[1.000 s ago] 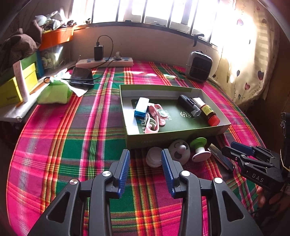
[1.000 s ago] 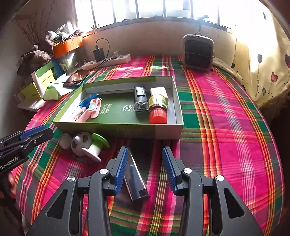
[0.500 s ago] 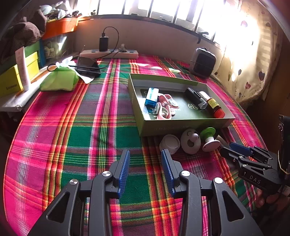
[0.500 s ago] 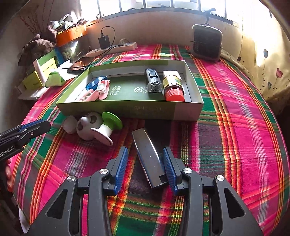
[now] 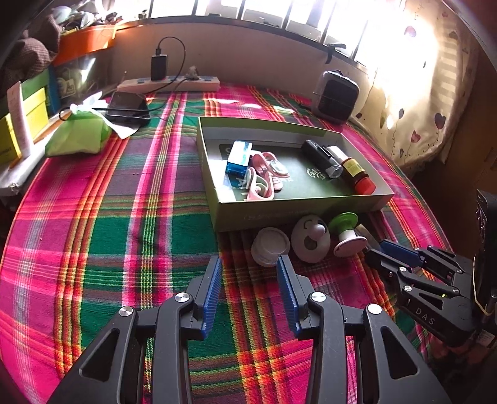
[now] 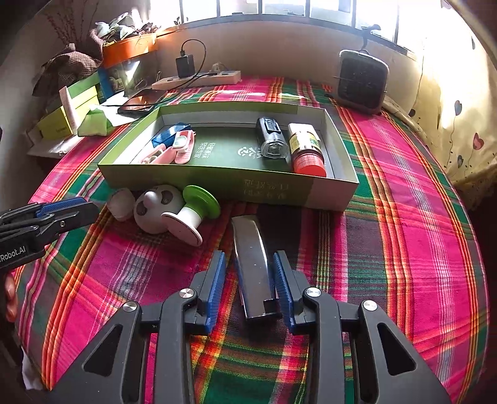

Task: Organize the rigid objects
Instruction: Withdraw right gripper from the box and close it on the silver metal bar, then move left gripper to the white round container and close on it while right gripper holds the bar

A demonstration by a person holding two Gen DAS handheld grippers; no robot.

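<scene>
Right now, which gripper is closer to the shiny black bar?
Right. The right gripper has the shiny black bar between its open fingers; the left gripper hovers farther off, near the white cap.

We see strong daylight flooding through the window (image 5: 279,18), blowing out the curtain (image 5: 435,77) in glare. Fisheye bending warps both views' edges, corners fall dark, and the plaid tablecloth (image 6: 403,217) stays sharp.
</scene>
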